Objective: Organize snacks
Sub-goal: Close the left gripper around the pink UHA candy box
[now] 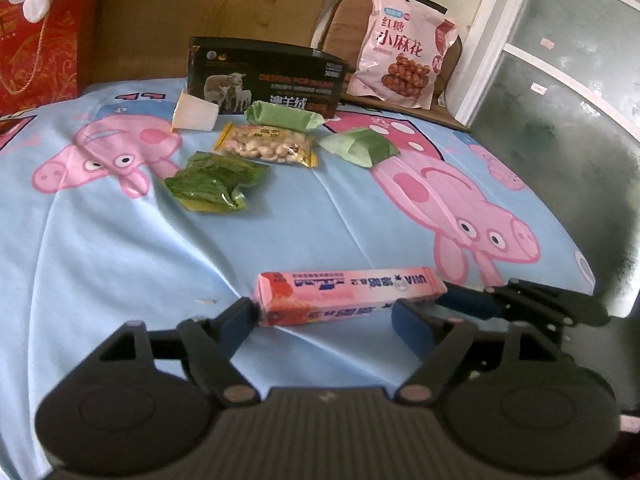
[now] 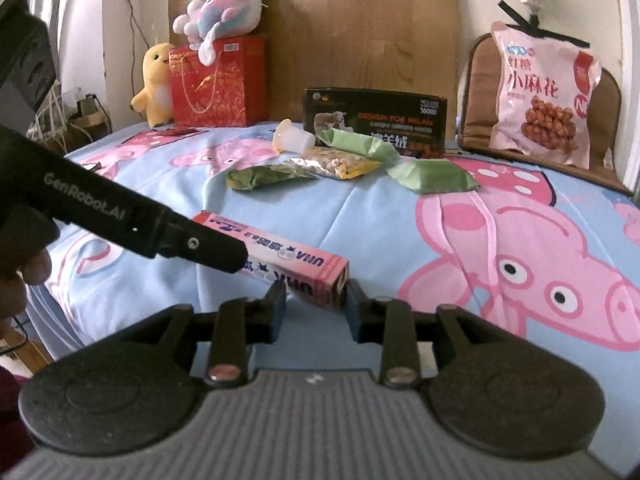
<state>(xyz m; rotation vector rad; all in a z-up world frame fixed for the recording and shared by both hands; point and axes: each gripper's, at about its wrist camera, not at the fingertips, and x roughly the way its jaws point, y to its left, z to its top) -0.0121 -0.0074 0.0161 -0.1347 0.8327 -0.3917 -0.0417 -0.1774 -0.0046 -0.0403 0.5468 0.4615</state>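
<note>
The left tool (image 1: 324, 316) slants down at the bed with its jaws spread wide along a pink candy box (image 1: 352, 292) that lies flat on the cartoon-pig sheet (image 1: 120, 260), neither pad clearly pressing it; the right tool (image 2: 316, 300) slants down more gently, jaws part open astride the box's near end (image 2: 336, 280), one finger (image 2: 354, 300) just touching it, no firm hold. Only the right view shows the hand (image 2: 24, 276) on the left tool, a yellow plush (image 2: 156, 84) and a pastel plush (image 2: 224, 8) atop the red bag (image 2: 218, 84). The glass door (image 1: 580, 80) shows in the left view alone.
</note>
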